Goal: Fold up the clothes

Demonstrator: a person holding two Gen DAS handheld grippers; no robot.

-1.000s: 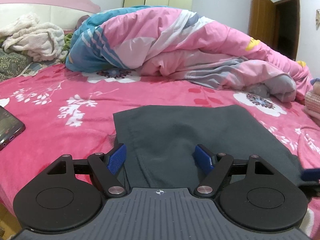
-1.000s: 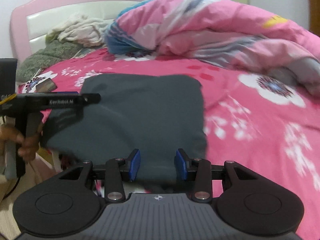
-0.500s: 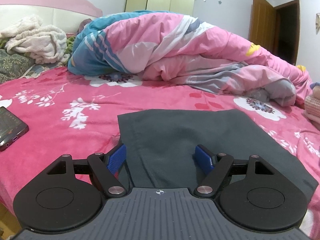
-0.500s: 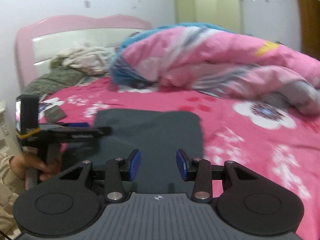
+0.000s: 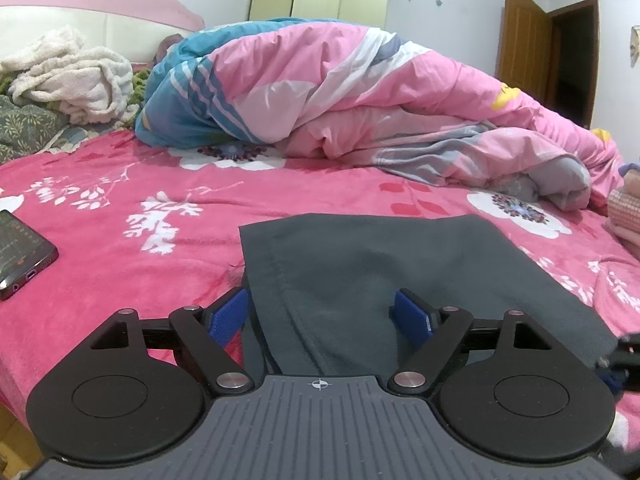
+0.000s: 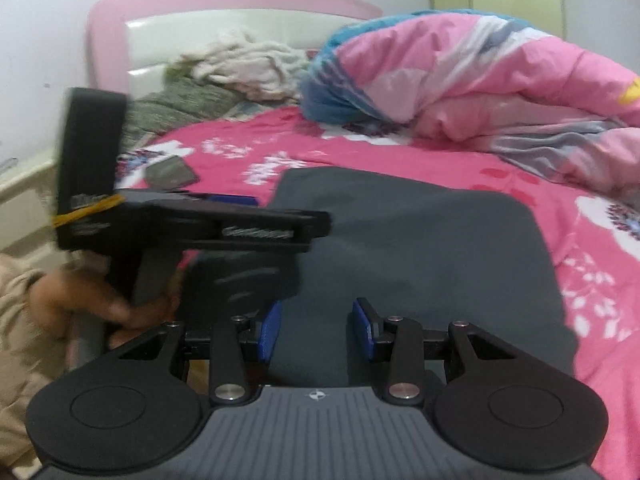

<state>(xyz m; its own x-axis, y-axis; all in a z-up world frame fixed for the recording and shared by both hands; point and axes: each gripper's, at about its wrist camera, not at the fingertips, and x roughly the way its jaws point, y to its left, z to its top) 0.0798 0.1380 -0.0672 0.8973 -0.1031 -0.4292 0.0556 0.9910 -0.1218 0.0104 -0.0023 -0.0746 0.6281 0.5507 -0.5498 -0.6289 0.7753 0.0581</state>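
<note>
A dark grey garment (image 5: 360, 264) lies folded flat on the pink floral bedsheet (image 5: 120, 216). My left gripper (image 5: 320, 316) sits low over its near left corner. Its blue pads (image 5: 228, 316) stand wide apart and are opening, with cloth lying between them but not pressed. My right gripper (image 6: 318, 332) hovers over the garment (image 6: 420, 248) near its front edge, pads apart, nothing pinched. In the right wrist view the left tool's black frame (image 6: 192, 220) crosses the left side, held by a hand (image 6: 100, 304).
A phone (image 5: 20, 248) lies on the sheet at the left. A bunched pink and blue quilt (image 5: 360, 92) fills the far side of the bed. White towels (image 5: 72, 76) pile by the headboard (image 6: 240, 4). A soft toy (image 5: 628, 208) sits at the right edge.
The right gripper has swung across the garment toward the left tool, which now looms larger in its view. The left pads stand slightly wider. The garment has stayed put.
</note>
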